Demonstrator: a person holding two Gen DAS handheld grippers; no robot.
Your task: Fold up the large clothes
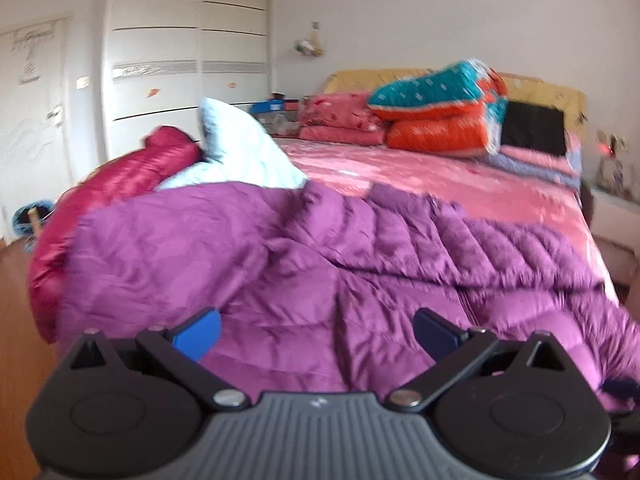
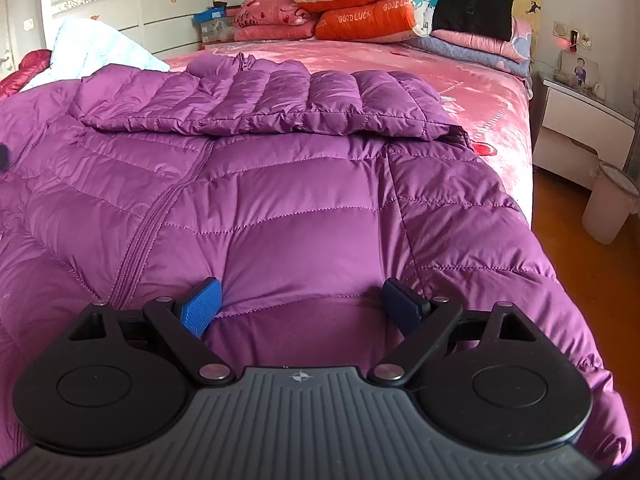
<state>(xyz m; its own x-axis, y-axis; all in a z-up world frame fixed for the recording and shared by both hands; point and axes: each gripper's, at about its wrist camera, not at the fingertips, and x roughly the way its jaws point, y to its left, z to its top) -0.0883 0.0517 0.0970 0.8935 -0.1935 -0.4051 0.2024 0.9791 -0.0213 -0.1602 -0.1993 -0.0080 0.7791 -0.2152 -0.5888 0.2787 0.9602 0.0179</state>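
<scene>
A large purple quilted down jacket (image 2: 304,184) lies spread front-up across the near end of the pink bed, its zipper (image 2: 148,224) running toward me. One sleeve (image 2: 256,100) is folded across the chest. The jacket also fills the left wrist view (image 1: 304,264). My right gripper (image 2: 302,306) is open, its blue pads just above the jacket's lower hem. My left gripper (image 1: 316,336) is open and empty over the jacket's left part.
A dark red jacket (image 1: 120,176) and a light blue one (image 1: 240,148) lie at the bed's left. Folded quilts and pillows (image 2: 360,8) are stacked at the headboard. A white nightstand (image 2: 580,120) and a bin (image 2: 610,204) stand right of the bed. A wardrobe (image 1: 184,52) is behind.
</scene>
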